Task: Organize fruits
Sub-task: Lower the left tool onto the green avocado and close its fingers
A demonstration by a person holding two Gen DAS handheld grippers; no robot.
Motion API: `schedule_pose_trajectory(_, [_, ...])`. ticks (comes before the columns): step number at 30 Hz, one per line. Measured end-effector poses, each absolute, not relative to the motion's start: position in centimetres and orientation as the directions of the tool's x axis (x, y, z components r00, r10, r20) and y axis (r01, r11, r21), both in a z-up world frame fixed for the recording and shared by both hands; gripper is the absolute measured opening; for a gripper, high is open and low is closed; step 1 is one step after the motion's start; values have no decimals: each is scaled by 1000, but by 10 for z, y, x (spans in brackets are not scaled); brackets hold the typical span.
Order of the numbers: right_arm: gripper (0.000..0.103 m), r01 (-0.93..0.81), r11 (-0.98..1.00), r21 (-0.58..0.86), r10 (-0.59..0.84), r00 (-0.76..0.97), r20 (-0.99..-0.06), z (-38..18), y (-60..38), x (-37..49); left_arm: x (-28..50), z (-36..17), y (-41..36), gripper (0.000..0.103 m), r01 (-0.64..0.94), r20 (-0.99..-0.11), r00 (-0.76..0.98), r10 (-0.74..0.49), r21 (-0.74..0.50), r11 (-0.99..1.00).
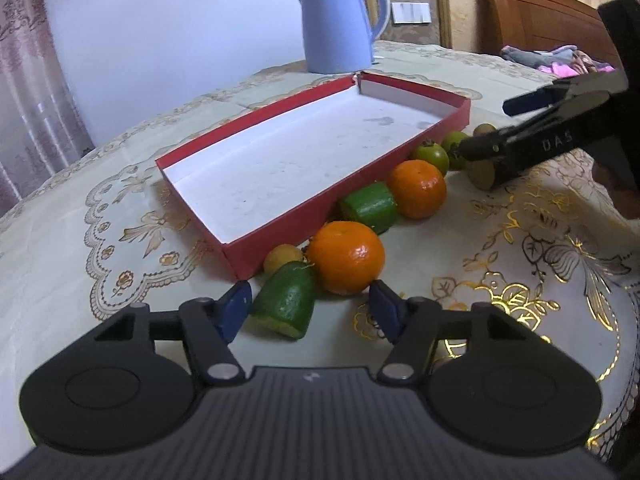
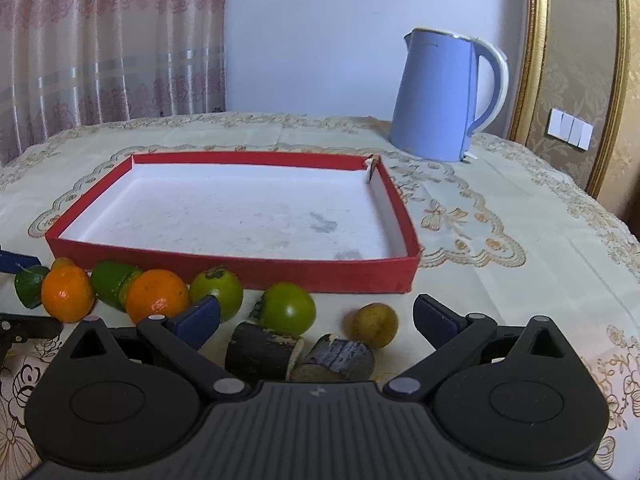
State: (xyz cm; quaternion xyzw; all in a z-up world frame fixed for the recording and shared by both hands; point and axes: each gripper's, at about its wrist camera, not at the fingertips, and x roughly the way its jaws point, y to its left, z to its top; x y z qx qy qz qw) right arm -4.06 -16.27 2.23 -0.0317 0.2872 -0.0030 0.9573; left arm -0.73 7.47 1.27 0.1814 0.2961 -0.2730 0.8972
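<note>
Two dark cut pieces [image 2: 299, 354] show only from the right gripper [image 2: 316, 320]; both jaws apart, empty.

Home bedroom, wooden headboard [image 1: 536, 12], lace curtain [image 2: 100, 40], embroidered tablecloth [image 2: 500, 220], blue kettle [image 2: 444, 96], wall switches [image 2: 570, 128]

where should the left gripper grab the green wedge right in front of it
Across the wedge's curved green flanks near its wider cut end, coming from above and in front as the left gripper already points. It lies on its side, narrow end toward the orange, so the flanks are free; the pads stand open either side, not yet pressing.
</note>
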Motion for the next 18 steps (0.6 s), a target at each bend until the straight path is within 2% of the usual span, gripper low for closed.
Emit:
schedule_pose_trajectory(4, [103,10,997,-75,-48,844,-535,27,-169,-44,2,14,84,62,628,-635,644,-428,118,770])
schedule_pose_trajectory(8, [103,25,995,-96,-73,842,-535,27,-175,-47,4,14,83,60,657,-640,628,-442,132,742])
schedule_pose_trajectory(11, [103,35,996,-83,-74,839,-539,25,-179,-48,-1,14,79,48,646,-641,640,-424,149,749])
schedule_pose_trajectory(13, [103,36,997,-74,-70,838,-542,25,-181,-49,-10,15,75,30,614,-642,671,-371,200,764])
schedule_pose_trajectory(18, [103,38,997,-61,-65,844,-532,26,-184,-50,-13,19,67,28,497,-660,706,-257,204,843])
